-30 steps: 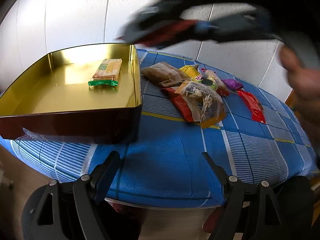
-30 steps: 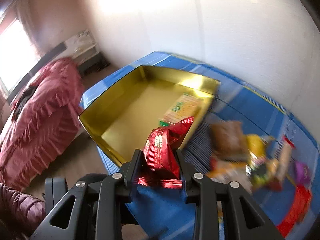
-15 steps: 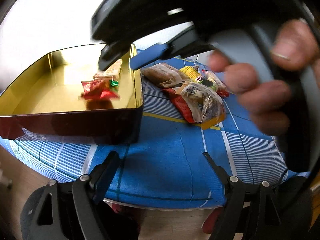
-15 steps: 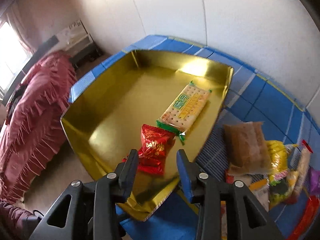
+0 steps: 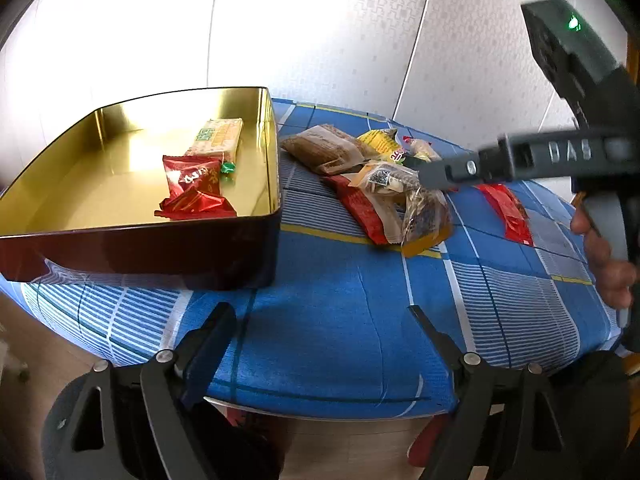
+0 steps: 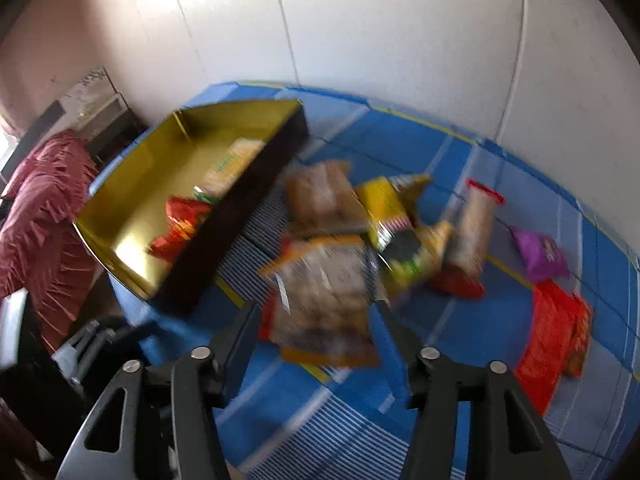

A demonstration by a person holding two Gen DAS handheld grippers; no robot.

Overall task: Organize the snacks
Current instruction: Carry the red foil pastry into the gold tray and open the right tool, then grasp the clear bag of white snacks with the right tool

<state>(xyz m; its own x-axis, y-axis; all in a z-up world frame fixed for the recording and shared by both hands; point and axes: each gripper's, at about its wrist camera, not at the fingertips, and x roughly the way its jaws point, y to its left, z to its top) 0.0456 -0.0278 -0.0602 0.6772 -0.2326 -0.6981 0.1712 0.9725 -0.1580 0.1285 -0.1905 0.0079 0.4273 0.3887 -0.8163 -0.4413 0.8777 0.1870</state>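
A gold-lined tin (image 5: 276, 168) stands on the left of the blue cloth. Inside lie a red snack packet (image 5: 192, 188) and a cracker packet (image 5: 218, 140). To its right is a pile of snacks: a brown packet (image 5: 324, 148), a yellow one (image 5: 380, 140) and a clear bag (image 5: 404, 200). My right gripper (image 6: 318, 312) hovers over the clear bag (image 6: 320, 280); its jaws are opening and the pads touch nothing. The left gripper (image 5: 320, 312) stands open at the table's near edge, holding nothing.
A purple packet (image 6: 540, 256) and a red-orange packet (image 6: 552, 336) lie apart at the right. A white wall rises just behind the table. A maroon bedspread (image 6: 40, 208) is beyond the tin. A hand (image 5: 608, 264) grips the right tool.
The right gripper let the red packet drop into the tin, then swung right over the snack pile with its jaws wider. The left gripper kept still.
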